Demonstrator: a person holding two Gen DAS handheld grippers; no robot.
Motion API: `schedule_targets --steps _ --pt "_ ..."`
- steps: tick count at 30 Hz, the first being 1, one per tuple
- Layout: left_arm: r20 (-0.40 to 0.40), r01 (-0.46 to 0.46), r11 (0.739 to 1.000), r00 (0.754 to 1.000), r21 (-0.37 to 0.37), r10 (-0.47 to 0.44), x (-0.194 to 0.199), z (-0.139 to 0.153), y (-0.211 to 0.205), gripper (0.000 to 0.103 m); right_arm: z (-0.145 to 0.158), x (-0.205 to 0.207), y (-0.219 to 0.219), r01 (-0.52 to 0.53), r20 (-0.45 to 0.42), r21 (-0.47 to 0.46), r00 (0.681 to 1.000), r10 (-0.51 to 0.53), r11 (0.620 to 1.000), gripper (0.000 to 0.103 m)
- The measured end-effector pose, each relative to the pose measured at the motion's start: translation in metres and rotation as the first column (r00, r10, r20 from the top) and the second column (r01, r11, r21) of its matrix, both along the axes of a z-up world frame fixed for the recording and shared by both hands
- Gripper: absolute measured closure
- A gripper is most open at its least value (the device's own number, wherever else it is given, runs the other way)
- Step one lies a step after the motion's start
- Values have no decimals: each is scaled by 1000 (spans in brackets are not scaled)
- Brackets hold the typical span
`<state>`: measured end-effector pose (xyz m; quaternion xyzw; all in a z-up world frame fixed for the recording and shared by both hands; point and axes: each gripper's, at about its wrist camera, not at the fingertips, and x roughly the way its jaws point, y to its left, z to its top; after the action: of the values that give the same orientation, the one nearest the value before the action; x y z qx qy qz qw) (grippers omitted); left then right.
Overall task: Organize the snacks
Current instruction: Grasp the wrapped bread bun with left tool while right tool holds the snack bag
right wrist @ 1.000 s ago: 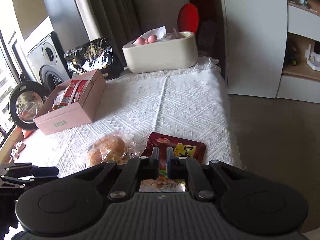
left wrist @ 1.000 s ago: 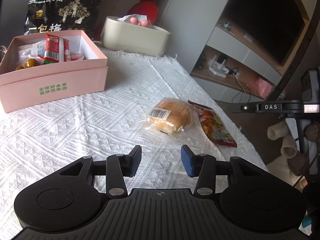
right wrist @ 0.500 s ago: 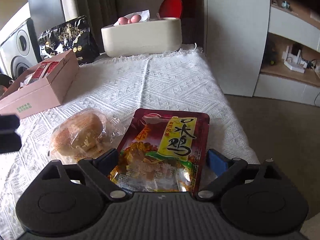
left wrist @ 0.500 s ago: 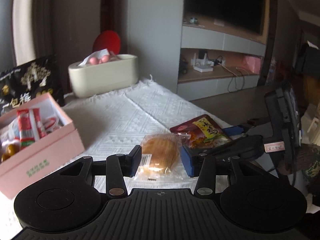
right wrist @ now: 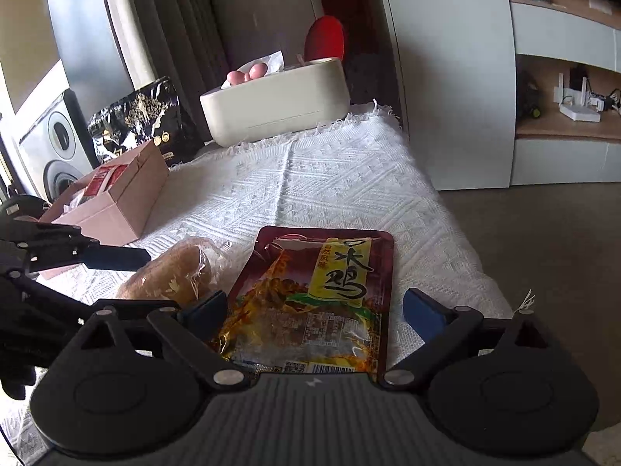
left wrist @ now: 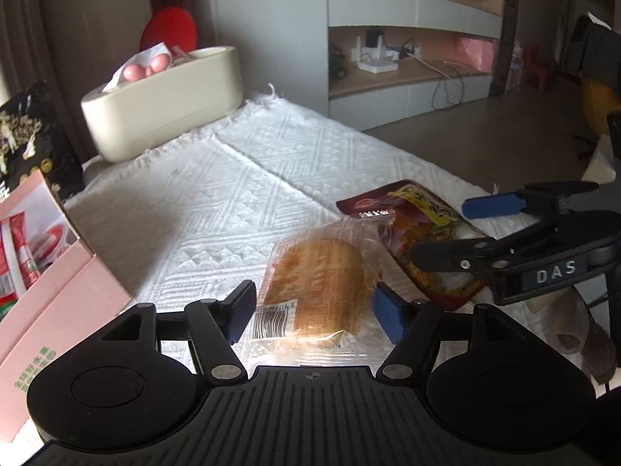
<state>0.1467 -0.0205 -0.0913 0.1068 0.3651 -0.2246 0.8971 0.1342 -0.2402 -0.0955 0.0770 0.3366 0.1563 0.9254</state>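
A bread roll in clear wrap (left wrist: 316,283) lies on the white tablecloth, and my open left gripper (left wrist: 314,308) straddles its near end. A dark red chicken snack pouch (right wrist: 314,299) lies just right of the roll, and my open right gripper (right wrist: 314,314) straddles its near end. The pouch (left wrist: 419,229) and the right gripper (left wrist: 458,233) also show in the left wrist view. The roll (right wrist: 170,275) and the left gripper (right wrist: 124,272) show in the right wrist view. A pink box (left wrist: 66,295) with red snack packets stands at the left.
A cream oval container (left wrist: 163,105) with pink items stands at the table's far end, a black snack bag (left wrist: 27,143) beside it. The tablecloth (right wrist: 330,178) edge drops to the floor on the right. A speaker (right wrist: 54,143) stands beyond the pink box.
The left gripper has moved in over the roll and opened wider. The right gripper, shut a second ago, has opened wide around the pouch.
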Motion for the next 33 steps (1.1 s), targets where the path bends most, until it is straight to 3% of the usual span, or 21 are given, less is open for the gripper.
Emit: schedule_targets --steps 3,8,15,19,21,25,30,33 --pt "-2 -35 999 999 -36 35 8 -2 5 30 -1 -1 -6 2 1 45 1000 -2 999 5" --pt "-21 -59 991 998 -123 57 20 -10 8 30 -1 -1 -2 -3 1 34 1000 3 999 4" --pt "-37 -99 984 995 -151 95 5 -9 16 34 -1 -1 1 -14 -2 11 1000 14 1000 2" --pt "34 -210 974 976 -90 214 -28 -3 36 36 -1 0 1 -19 -3 2 1000 19 1000 1" --pt "31 -283 956 958 -76 286 -38 -8 49 36 -1 0 3 -26 -7 -5 1000 26 1000 0" --pt "28 -333 929 939 -164 342 -49 -16 66 35 0 2 10 -32 -18 -56 999 32 998 0" --pt "81 -320 938 940 -131 332 -50 -23 57 33 2 7 24 -51 -61 -163 997 41 985 0" --pt "66 -318 937 942 -144 329 -48 -24 59 32 0 4 30 -128 -59 -253 991 117 959 0"
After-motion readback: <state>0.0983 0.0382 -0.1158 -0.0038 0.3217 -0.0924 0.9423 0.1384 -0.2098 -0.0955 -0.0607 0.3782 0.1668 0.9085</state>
